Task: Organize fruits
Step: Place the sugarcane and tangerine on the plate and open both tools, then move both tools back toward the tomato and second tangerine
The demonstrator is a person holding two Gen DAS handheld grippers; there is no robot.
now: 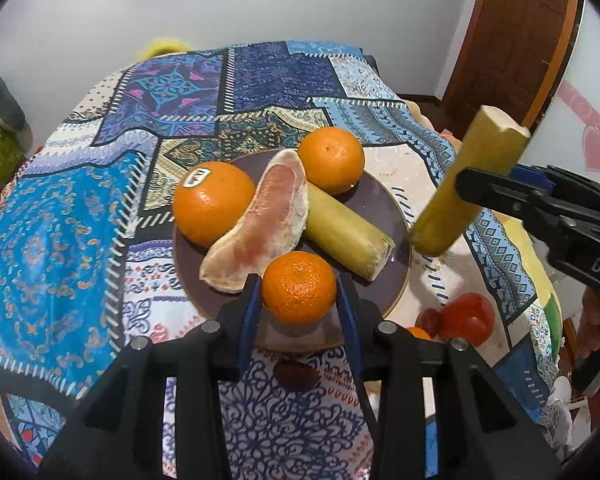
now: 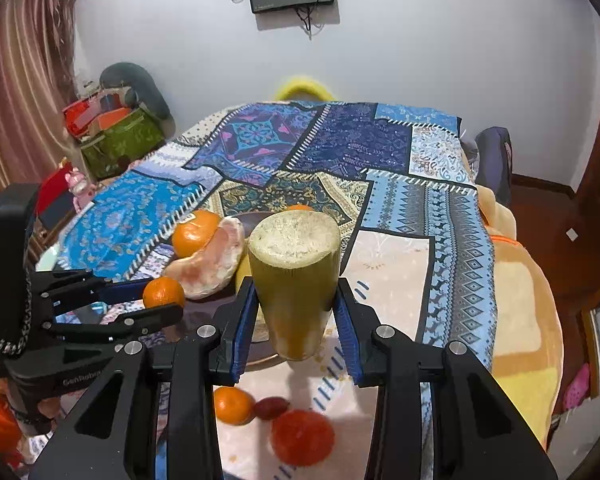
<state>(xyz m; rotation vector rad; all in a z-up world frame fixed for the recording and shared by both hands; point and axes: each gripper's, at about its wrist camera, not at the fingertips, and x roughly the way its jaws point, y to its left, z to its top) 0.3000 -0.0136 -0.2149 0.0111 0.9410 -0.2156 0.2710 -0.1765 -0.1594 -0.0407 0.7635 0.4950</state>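
Ahead of the left fingers: plate crowded by pomelo wedge, cane piece and two oranges. Open cloth to their left. Below the right fingers: tomato, small mandarin, date; bare cloth beyond, rightward

3 oranges, pomelo wedge, cane piece on plate.

White wall, wooden door
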